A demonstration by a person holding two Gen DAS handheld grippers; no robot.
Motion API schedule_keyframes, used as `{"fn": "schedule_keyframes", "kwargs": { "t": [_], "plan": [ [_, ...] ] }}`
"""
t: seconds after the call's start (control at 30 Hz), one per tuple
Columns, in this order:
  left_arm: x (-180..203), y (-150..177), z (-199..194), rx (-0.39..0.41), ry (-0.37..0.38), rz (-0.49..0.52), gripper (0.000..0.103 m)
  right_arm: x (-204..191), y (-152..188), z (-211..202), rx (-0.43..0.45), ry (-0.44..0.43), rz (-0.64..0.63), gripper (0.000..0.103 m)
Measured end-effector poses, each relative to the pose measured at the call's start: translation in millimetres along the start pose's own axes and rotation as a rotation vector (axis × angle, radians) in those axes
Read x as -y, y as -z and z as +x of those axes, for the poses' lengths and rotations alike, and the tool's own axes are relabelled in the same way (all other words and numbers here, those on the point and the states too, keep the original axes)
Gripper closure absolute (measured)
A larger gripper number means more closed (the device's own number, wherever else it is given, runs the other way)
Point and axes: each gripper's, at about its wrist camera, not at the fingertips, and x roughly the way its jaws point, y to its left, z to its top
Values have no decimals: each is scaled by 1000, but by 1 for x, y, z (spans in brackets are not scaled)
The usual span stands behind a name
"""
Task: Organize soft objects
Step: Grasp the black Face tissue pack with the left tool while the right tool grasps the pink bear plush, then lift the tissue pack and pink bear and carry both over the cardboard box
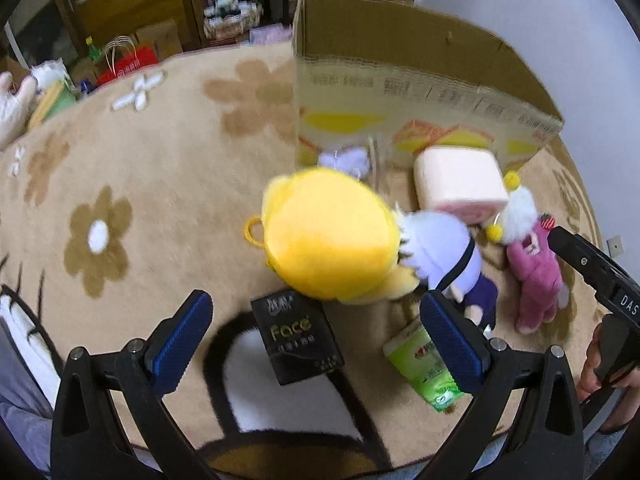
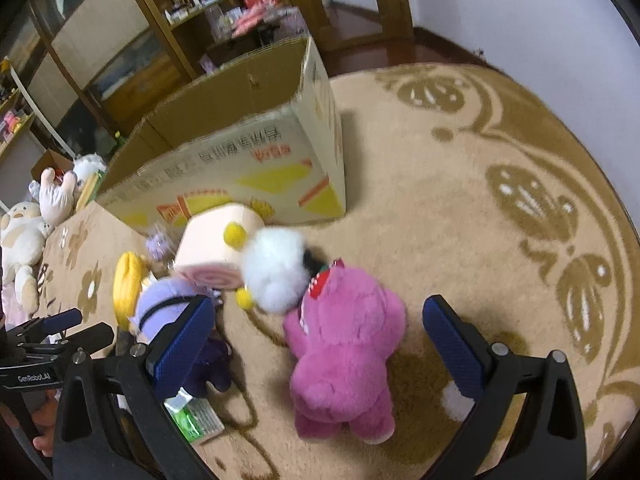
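A yellow-headed doll (image 1: 328, 236) with a lilac body (image 1: 448, 256) lies on the beige rug before the open cardboard box (image 1: 400, 92). My left gripper (image 1: 316, 328) is open just short of the doll, above a black tissue pack (image 1: 298, 340). A pink plush bear (image 2: 344, 352) with a white fluffy head (image 2: 276, 276) lies between the fingers of my open right gripper (image 2: 320, 344). A pink roll-cake cushion (image 2: 216, 252) lies against the box (image 2: 248, 160). The bear (image 1: 536, 280) and cushion (image 1: 460, 184) also show in the left wrist view.
A green tissue pack (image 1: 428, 364) lies by my left gripper's right finger; it also shows in the right wrist view (image 2: 196, 420). A small lilac toy (image 1: 348, 160) sits by the box. Cream plush toys (image 2: 24, 240) lie at the rug's left edge. Wooden cabinets (image 2: 120, 40) stand behind.
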Motion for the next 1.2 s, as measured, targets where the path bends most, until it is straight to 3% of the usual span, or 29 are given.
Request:
{"fn": "schedule_keyframes", "kwargs": {
  "t": [0.33, 0.43, 0.5, 0.63, 0.8, 1.2],
  "plan": [
    [-17, -1, 39, -143, -48, -74, 1, -5, 3, 41, -140, 54, -54, 0],
    [-23, 0, 47, -171, -52, -98, 3, -6, 3, 46, -161, 86, -65, 10],
    [-26, 1, 51, -191, -44, -111, 19, -3, 2, 48, -171, 87, -59, 11],
    [-24, 4, 55, -215, -11, -108, 35, 1, 0, 51, -180, 98, -52, 19],
    [-22, 7, 60, -209, -35, -95, 53, 6, 1, 53, -182, 115, -53, 26],
    [-15, 17, 44, -165, -62, -86, 55, -6, 7, 45, -154, 155, -80, 31]
  ]
}}
